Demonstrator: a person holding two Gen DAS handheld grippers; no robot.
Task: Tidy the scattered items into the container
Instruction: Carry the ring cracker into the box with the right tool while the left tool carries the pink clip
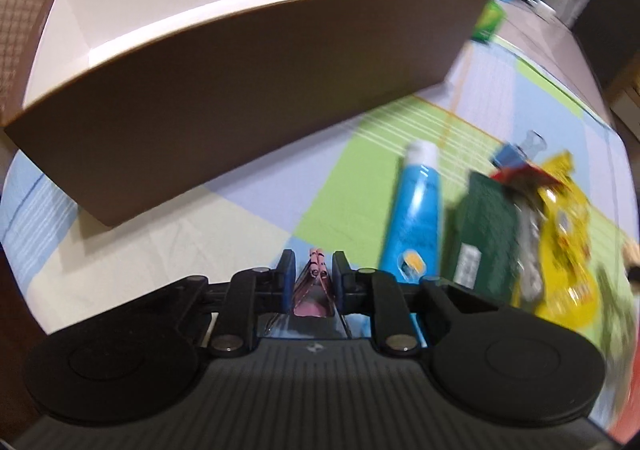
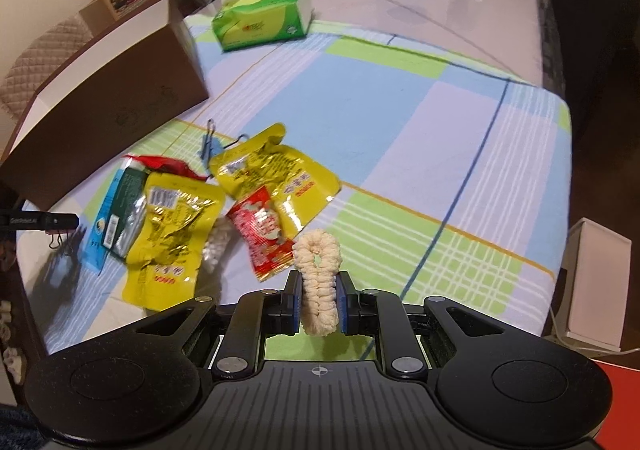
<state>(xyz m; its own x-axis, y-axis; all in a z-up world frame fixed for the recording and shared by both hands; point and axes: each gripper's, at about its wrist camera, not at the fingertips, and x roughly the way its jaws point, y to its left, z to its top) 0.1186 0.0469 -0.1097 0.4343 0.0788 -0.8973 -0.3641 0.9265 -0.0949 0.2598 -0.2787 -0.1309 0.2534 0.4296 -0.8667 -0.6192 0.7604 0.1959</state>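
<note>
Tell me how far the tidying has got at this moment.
Nothing shows in the brown box yet; the visible part inside is bare. In hand: the left claw grips a pink clip, the right claw a cream hair tie. Left on the cloth: yellow packets, red packet, blue tube, blue clip.

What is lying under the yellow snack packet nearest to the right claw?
Under the yellow snack packet a dark green box and a blue tube stick out at its left. Whatever lies beneath its middle is covered.
</note>
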